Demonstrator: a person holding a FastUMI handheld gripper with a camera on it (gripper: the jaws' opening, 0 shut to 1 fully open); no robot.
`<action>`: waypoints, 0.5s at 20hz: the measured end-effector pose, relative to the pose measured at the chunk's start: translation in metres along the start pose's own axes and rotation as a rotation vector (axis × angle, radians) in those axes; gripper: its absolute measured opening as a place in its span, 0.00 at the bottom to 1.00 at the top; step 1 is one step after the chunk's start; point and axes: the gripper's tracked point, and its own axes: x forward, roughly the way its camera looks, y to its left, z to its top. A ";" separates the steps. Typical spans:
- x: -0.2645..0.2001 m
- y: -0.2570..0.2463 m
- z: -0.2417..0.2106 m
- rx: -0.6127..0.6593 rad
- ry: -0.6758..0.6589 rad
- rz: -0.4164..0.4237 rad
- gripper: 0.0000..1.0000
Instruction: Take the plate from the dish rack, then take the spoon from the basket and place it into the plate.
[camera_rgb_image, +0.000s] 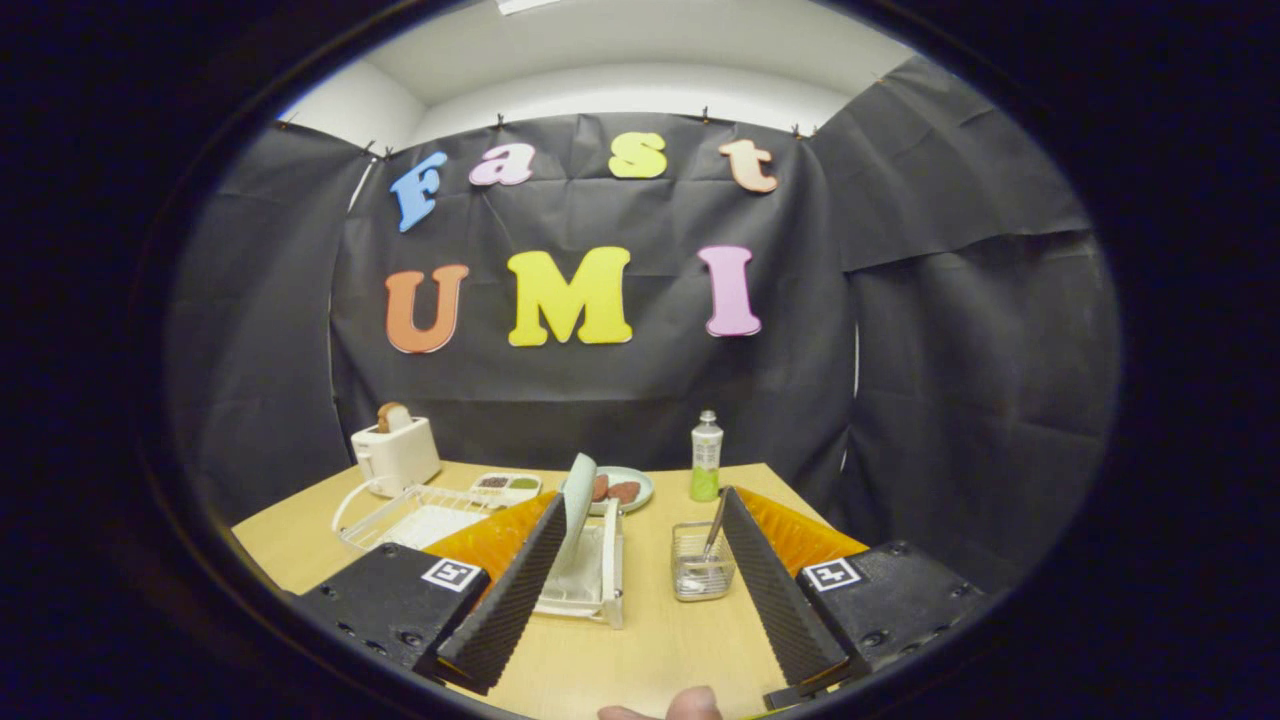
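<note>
While the gripper (640, 560) is held spread wide, one pale round plate (578, 505) is seen upright in one white dish rack (590, 585), and one metal spoon (715, 525) in one wire basket (700, 575).

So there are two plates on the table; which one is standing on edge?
The pale plate in the white dish rack, beside the open claw's left finger. The other plate lies flat farther back, holding brown food, left of the green bottle.

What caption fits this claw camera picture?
Open claw faces a plate upright in the dish rack, spoon in the basket.
</note>
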 end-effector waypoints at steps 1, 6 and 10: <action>0.013 0.006 0.004 -0.006 0.023 0.012 1.00; 0.074 0.025 0.004 -0.030 0.197 0.059 1.00; 0.110 0.036 0.006 -0.029 0.322 0.076 1.00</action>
